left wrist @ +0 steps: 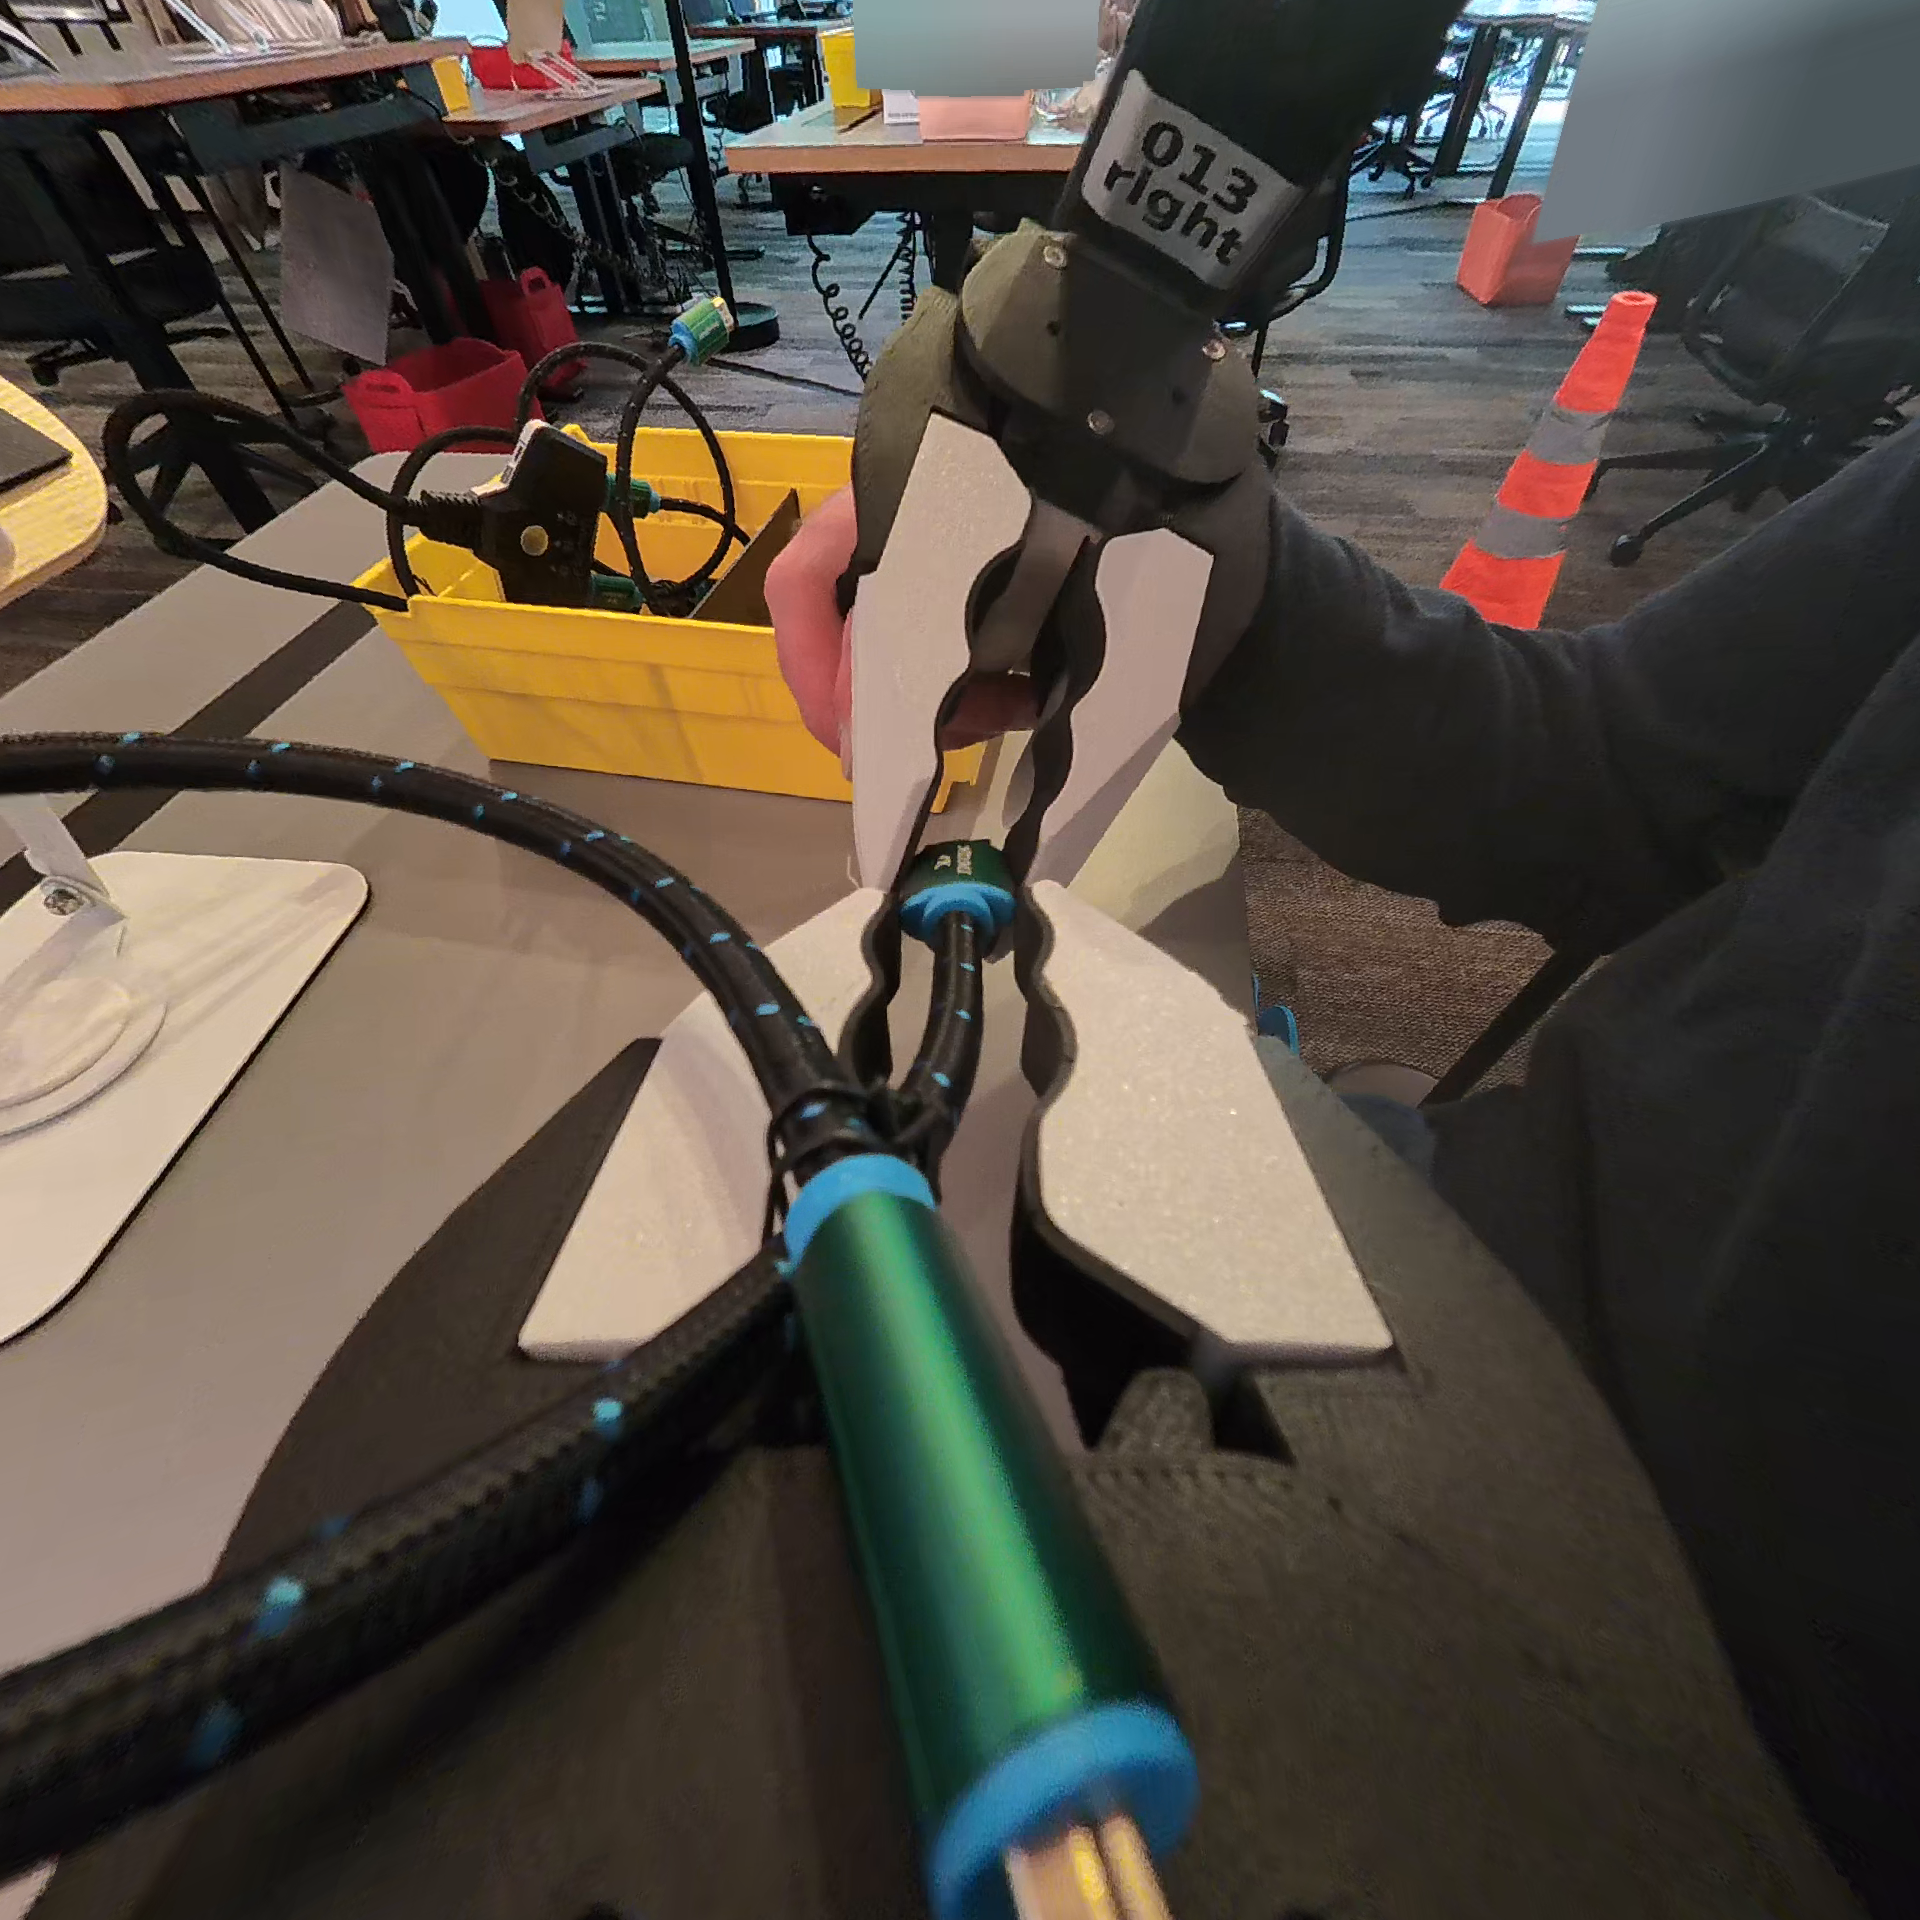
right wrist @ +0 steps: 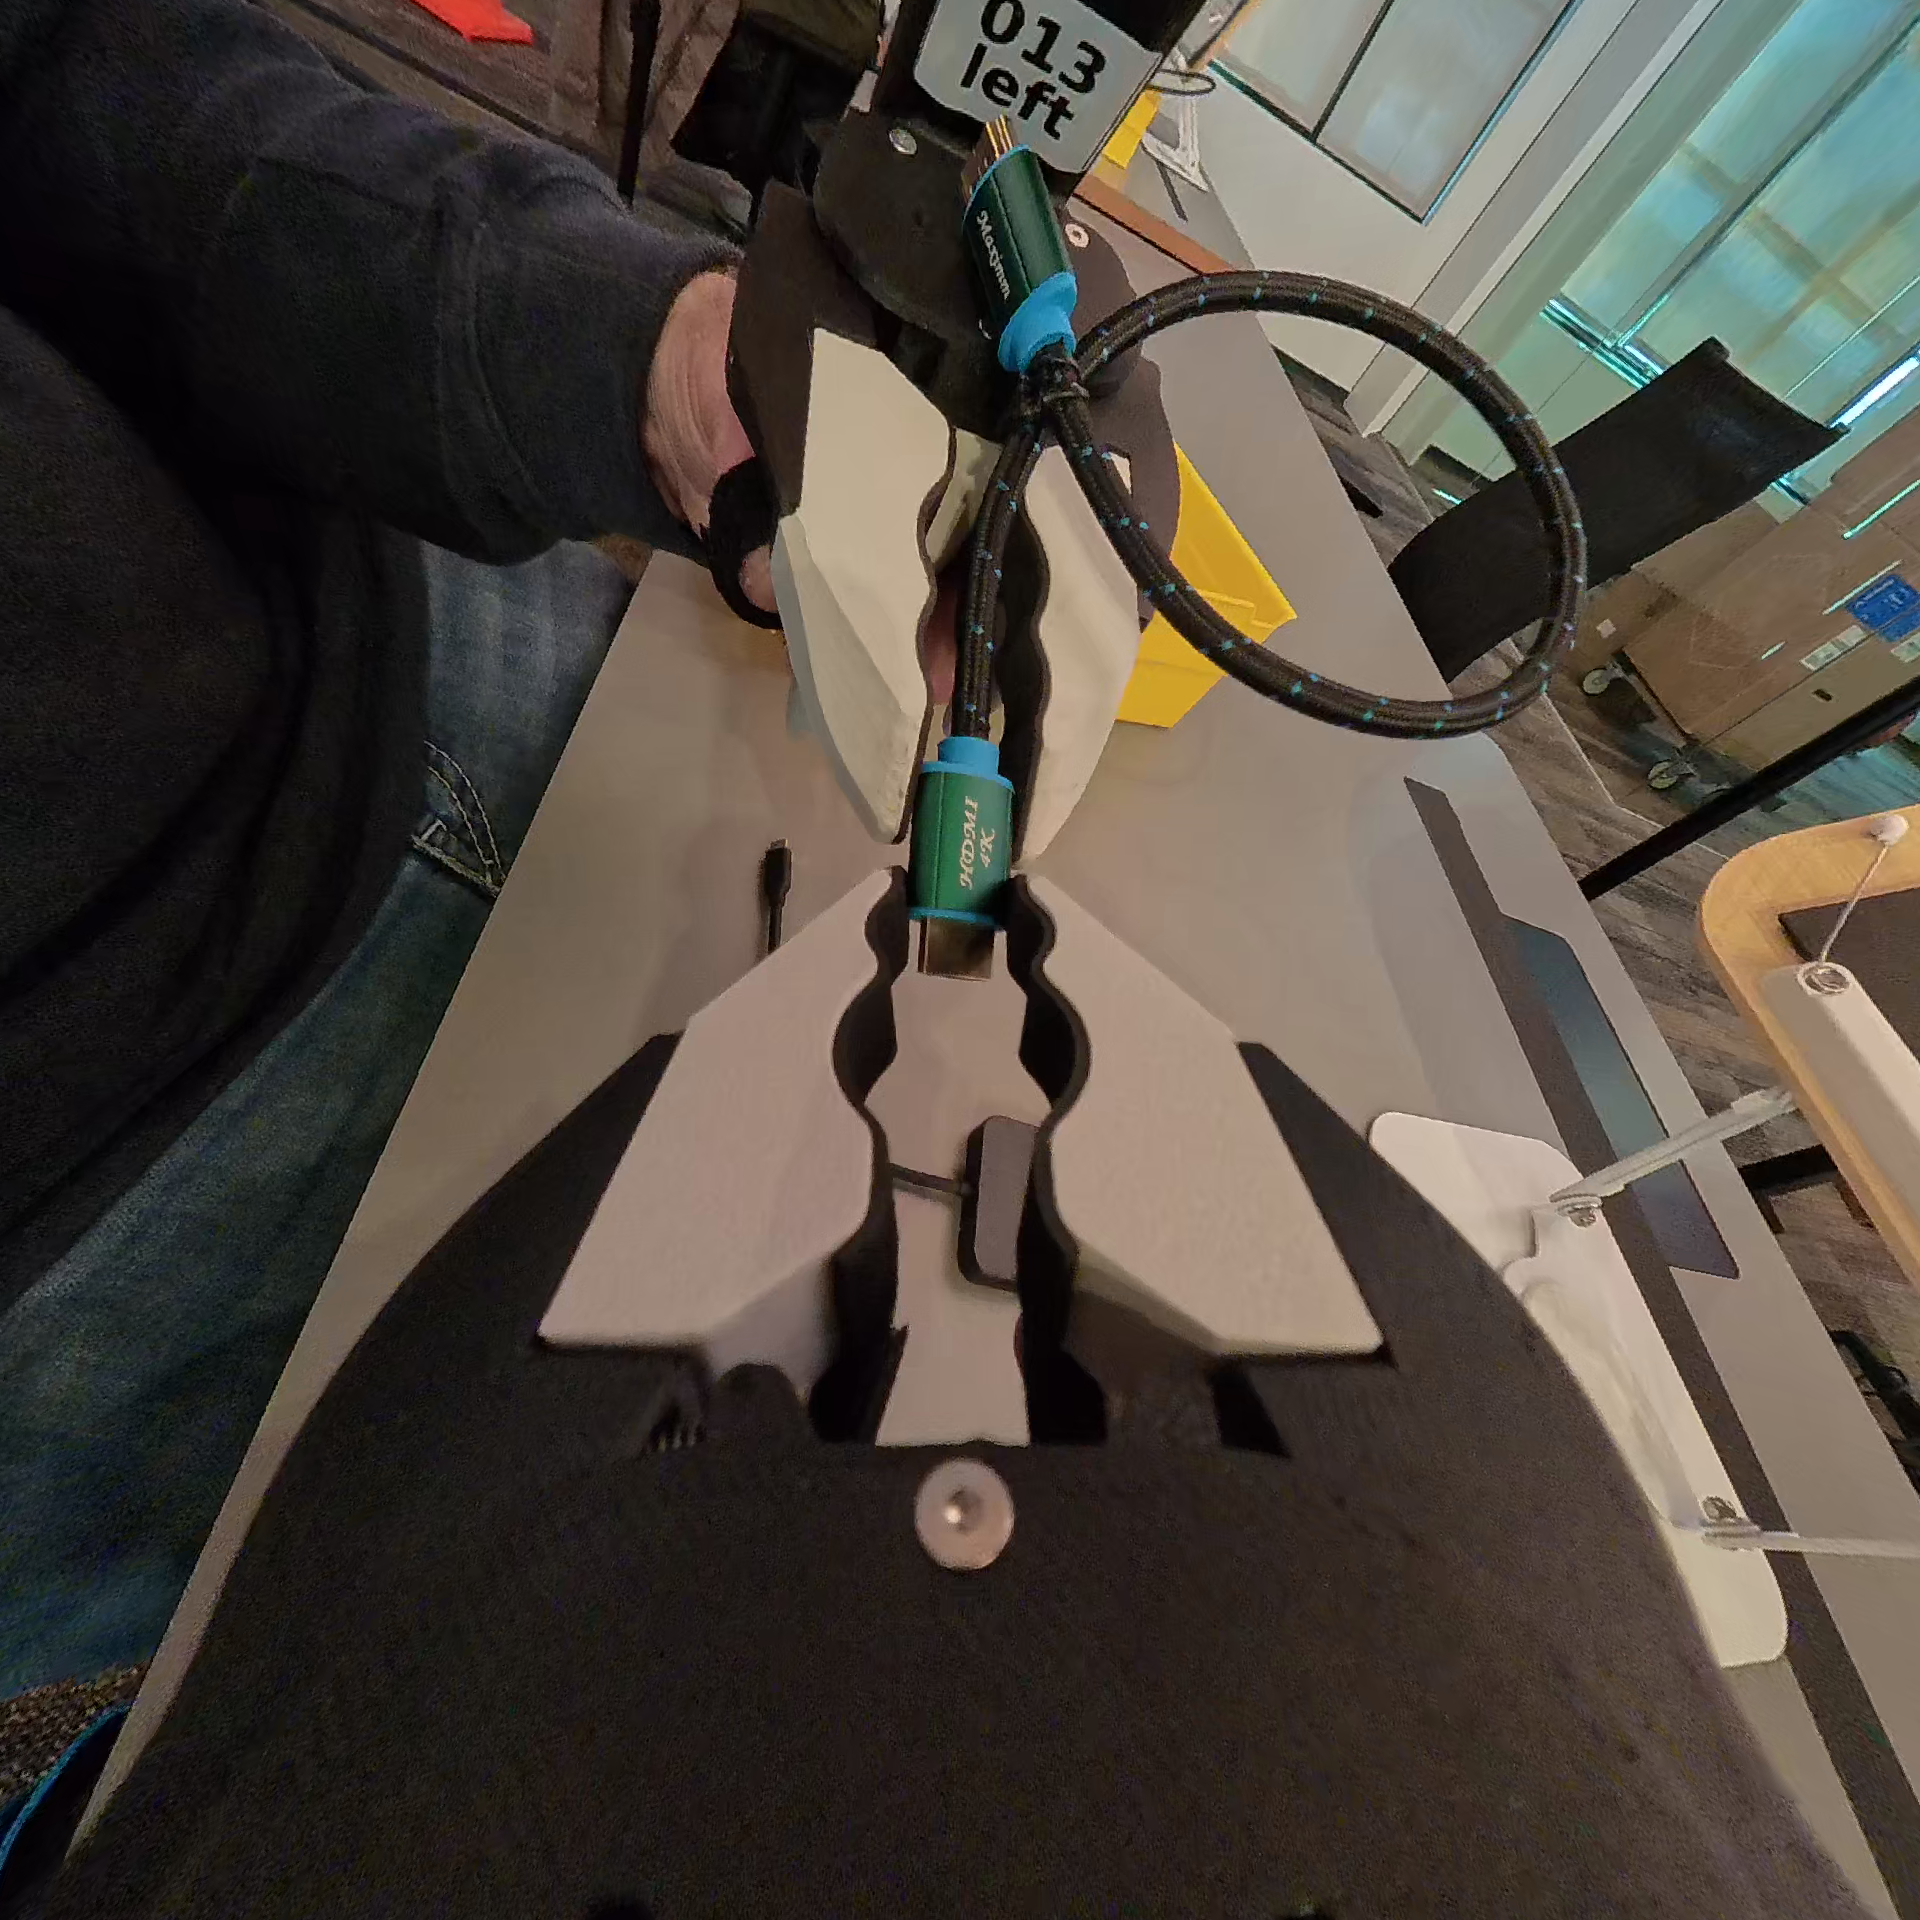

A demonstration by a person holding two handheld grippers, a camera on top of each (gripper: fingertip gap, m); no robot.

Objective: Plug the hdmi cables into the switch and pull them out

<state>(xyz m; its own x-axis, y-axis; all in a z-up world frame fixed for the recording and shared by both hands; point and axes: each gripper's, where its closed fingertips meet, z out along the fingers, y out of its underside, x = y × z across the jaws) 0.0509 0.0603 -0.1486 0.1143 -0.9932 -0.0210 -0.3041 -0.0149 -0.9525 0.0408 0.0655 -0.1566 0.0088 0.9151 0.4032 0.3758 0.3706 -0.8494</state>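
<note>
The left gripper (left wrist: pixel 951 935) is closed around the braided cable (left wrist: pixel 951 997) just behind one green plug (left wrist: pixel 961 878), and that plug pokes out past its fingertips toward the right gripper (right wrist: pixel 956 904). The right gripper's jaws sit narrow, its tips hugging the far end of the same plug, metal tongue pointing into the gap; whether they are truly pinching it or only touching I cannot tell. So the two tools meet nose to nose over the grey table (left wrist: pixel 436 1039), passing the plug between them.

The cable's other green plug (left wrist: pixel 966 1538) lies back along the left gripper's body, with the rest looping out to the side.

As for the job, I'd say it has barely begun: this plug is in the air and nowhere near a socket. A black switch (left wrist: pixel 545 520) with cords hanging off it sits in the yellow bin (left wrist: pixel 623 696), well apart from both grippers.
</note>
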